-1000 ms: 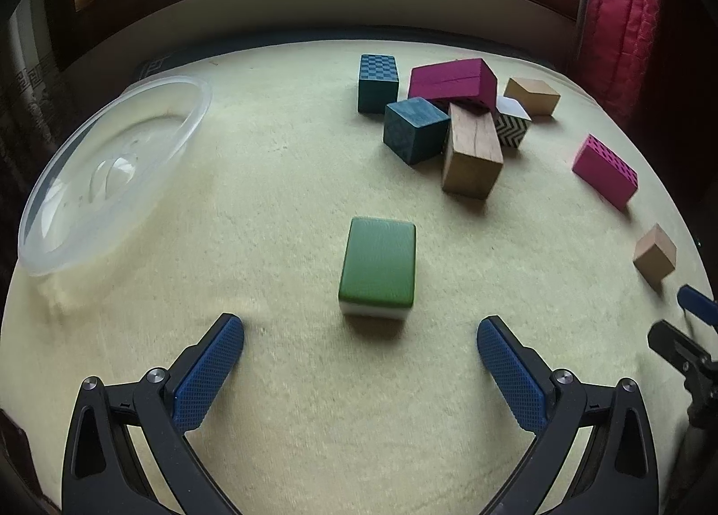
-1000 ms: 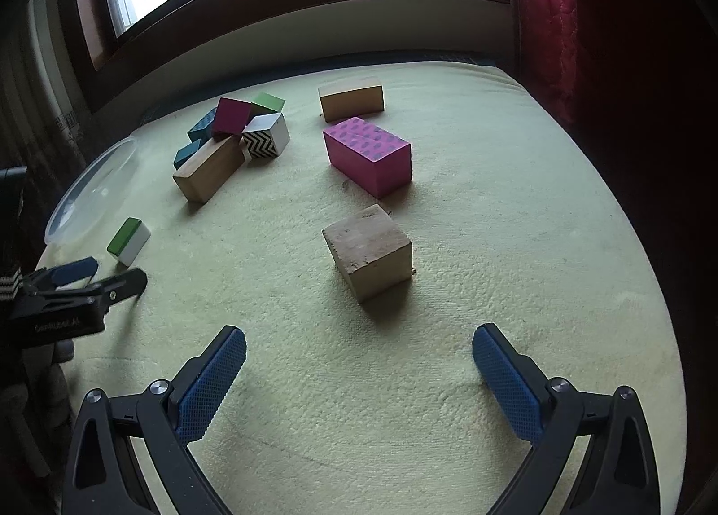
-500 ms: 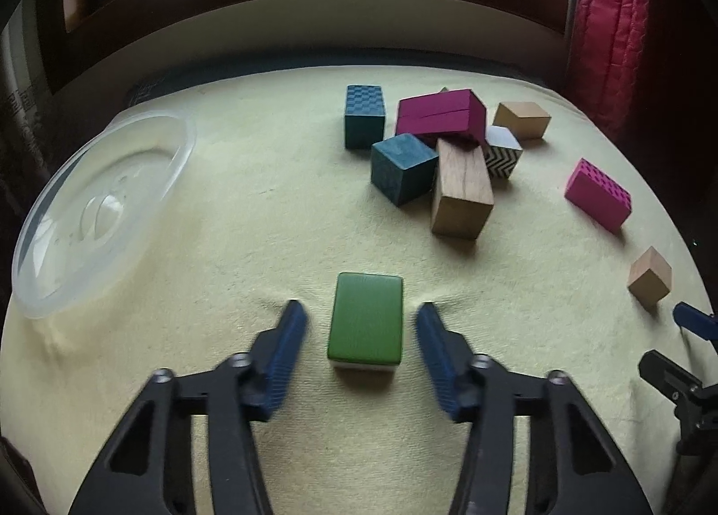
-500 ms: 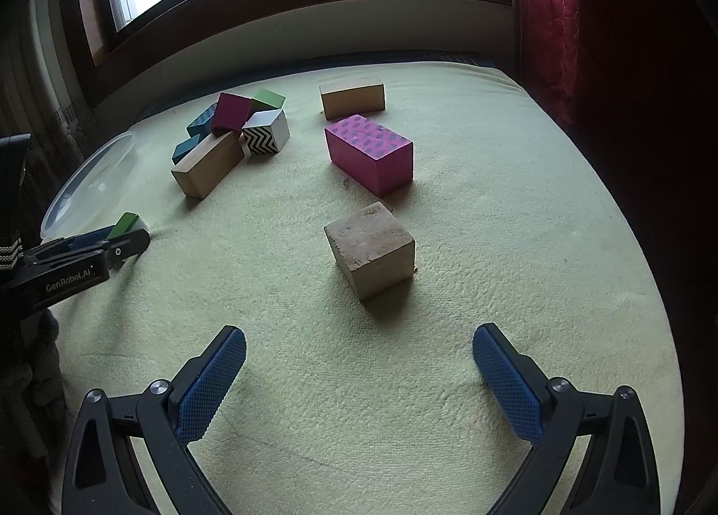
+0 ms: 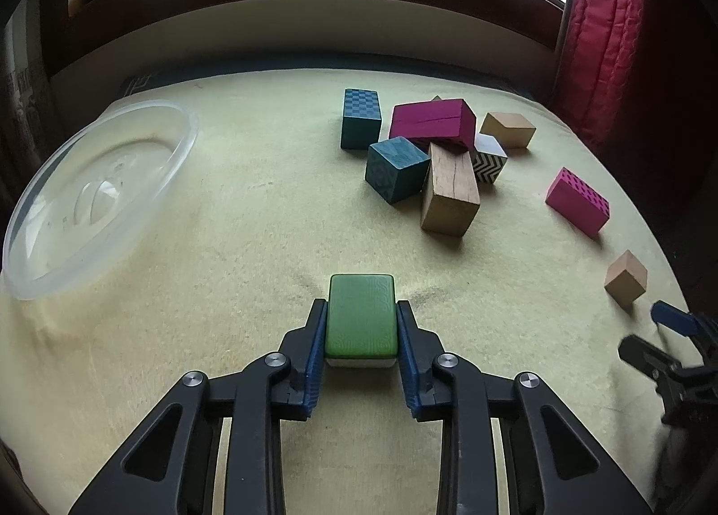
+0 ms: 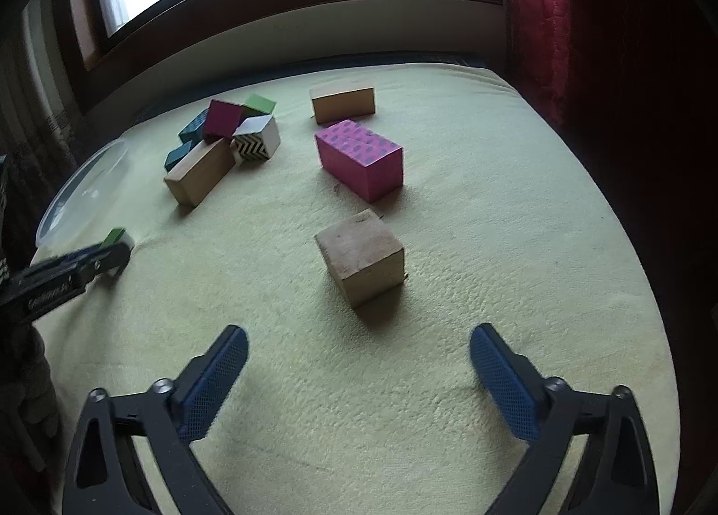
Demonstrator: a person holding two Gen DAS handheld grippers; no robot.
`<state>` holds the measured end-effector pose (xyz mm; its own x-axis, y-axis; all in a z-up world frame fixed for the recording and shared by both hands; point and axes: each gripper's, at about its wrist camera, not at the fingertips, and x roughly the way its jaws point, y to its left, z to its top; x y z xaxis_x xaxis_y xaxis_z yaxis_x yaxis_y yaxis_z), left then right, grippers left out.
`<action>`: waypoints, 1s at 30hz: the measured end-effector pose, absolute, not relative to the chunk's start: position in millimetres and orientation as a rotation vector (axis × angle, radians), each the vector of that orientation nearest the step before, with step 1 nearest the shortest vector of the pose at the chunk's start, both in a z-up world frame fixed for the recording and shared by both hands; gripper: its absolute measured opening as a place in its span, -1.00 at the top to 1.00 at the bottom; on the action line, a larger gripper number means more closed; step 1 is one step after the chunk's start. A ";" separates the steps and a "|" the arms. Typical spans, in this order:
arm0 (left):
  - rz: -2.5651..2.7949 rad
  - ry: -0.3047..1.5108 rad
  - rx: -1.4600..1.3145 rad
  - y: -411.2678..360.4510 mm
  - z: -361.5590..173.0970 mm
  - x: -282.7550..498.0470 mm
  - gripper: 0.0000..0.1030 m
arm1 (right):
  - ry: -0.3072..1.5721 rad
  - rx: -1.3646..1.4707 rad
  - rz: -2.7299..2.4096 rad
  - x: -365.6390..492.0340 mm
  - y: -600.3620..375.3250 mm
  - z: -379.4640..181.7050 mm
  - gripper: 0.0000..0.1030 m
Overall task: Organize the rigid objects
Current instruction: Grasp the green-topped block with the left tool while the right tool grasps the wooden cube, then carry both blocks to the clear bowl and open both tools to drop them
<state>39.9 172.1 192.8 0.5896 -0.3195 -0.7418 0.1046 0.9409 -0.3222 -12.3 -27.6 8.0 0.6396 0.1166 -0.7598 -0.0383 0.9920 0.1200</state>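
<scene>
The green block (image 5: 361,316) shows only its top and a white lower edge; its flanks are covered by the left gripper (image 5: 361,313), whose fingers, wide apart 1.0 s ago, now clamp it on the yellow bed cover (image 5: 251,218); the right gripper (image 6: 359,346) stays wide open, empty, before the plain wooden cube (image 6: 361,254); the clear bowl (image 5: 89,196) is cropped left.

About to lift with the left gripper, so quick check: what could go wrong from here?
1. The left gripper pinches the green block by its near half only; the far end sticks out past the pads and may tip.
2. The clear bowl lies tilted on the soft cloth; a dropped block could rock it.
3. The right gripper hangs open near the plain cube; it could nudge it.
</scene>
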 end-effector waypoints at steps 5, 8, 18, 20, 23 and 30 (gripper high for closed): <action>-0.235 0.892 -0.267 181.0 195.9 34.7 0.43 | 0.864 0.121 0.087 -1.5 -26.7 15.7 -0.51; -0.229 0.881 -0.276 186.8 198.5 31.7 0.43 | 0.862 0.098 0.086 8.4 -19.9 18.6 -0.27; -0.177 0.861 -0.316 216.0 202.1 28.4 0.43 | 0.860 0.082 -0.001 12.2 -17.9 12.6 0.15; -0.155 0.851 -0.332 226.7 204.1 28.7 0.43 | 0.859 0.080 -0.010 11.8 -17.1 13.1 0.15; -0.117 0.830 -0.347 242.8 207.9 28.4 0.43 | 0.858 0.096 -0.013 11.2 -16.0 15.2 0.15; 0.028 0.782 -0.385 291.1 211.3 32.6 0.43 | 0.824 0.111 0.014 7.0 -2.4 27.2 0.16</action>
